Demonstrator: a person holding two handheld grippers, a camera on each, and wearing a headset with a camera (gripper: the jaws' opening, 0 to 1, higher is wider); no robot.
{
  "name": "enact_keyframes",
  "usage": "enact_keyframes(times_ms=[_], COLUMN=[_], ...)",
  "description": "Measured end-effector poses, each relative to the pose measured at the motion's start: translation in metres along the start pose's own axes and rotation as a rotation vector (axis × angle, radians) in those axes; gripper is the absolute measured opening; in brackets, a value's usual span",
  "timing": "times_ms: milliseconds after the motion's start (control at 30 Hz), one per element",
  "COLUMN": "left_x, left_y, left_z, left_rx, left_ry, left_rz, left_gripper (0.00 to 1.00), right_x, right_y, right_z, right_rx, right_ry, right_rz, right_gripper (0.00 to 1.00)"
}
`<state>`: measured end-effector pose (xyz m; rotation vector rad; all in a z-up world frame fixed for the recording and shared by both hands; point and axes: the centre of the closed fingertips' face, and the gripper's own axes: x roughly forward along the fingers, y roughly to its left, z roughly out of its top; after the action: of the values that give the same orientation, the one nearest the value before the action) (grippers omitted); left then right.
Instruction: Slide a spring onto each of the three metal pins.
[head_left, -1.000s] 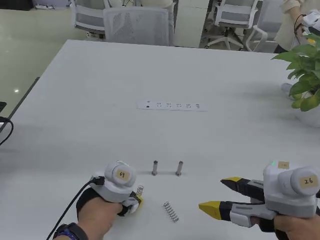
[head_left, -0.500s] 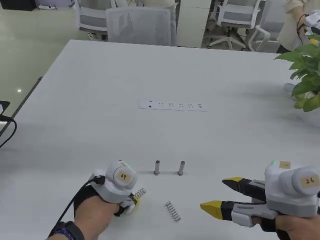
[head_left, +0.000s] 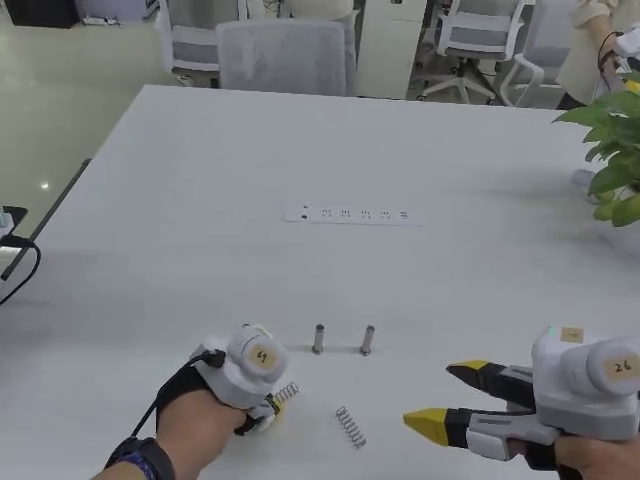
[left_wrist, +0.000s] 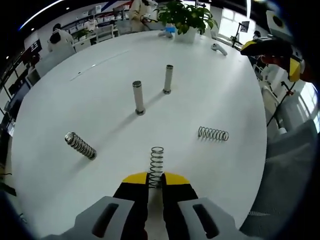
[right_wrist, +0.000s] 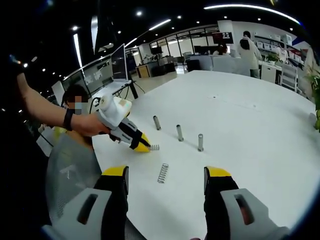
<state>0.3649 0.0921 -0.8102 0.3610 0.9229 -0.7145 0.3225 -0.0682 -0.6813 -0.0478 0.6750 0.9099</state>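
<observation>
Two bare metal pins (head_left: 319, 338) (head_left: 367, 340) stand upright on the white table (head_left: 300, 150). My left gripper (head_left: 271, 404) is just to their left, shut on one end of a spring (head_left: 286, 391) that sticks out toward them. In the left gripper view the held spring (left_wrist: 156, 160) points from the jaws at the pins (left_wrist: 138, 97) (left_wrist: 168, 79). What looks like a third pin with a spring around it (left_wrist: 80, 145) stands to the left. A loose spring (head_left: 350, 426) lies in front of the pins. My right gripper (head_left: 441, 396) hovers open at the lower right, empty.
A white power strip (head_left: 346, 214) lies mid-table. A green plant (head_left: 618, 150) stands at the right edge. Office chairs (head_left: 285, 55) line the far side. A black cable (head_left: 15, 265) hangs off the left edge.
My left gripper has rolled slightly with the spring still in it, and the spring now slants more toward the pins. The right gripper has hardly moved.
</observation>
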Motion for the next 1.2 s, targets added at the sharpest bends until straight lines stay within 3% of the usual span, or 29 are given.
enact_keyframes(times_ms=[300,667,1200], left_x=[-0.012,-0.036,-0.070], left_y=[-0.003,0.003,0.010], left_z=[-0.004,-0.013,-0.016], left_rx=[-0.026,-0.053,-0.048], left_ry=[-0.033,-0.082,-0.141], left_rz=[-0.020,-0.021,-0.015], left_gripper=[0.02,0.02,0.02], right_x=[0.008,0.018,0.034], right_y=[0.008,0.021,0.036], right_z=[-0.002,-0.007,0.000], right_rx=[0.000,-0.018,-0.061], right_ry=[0.011,0.043,0.057], right_rz=[0.036,0.084,0.166], right_gripper=[0.59,0.58,0.55])
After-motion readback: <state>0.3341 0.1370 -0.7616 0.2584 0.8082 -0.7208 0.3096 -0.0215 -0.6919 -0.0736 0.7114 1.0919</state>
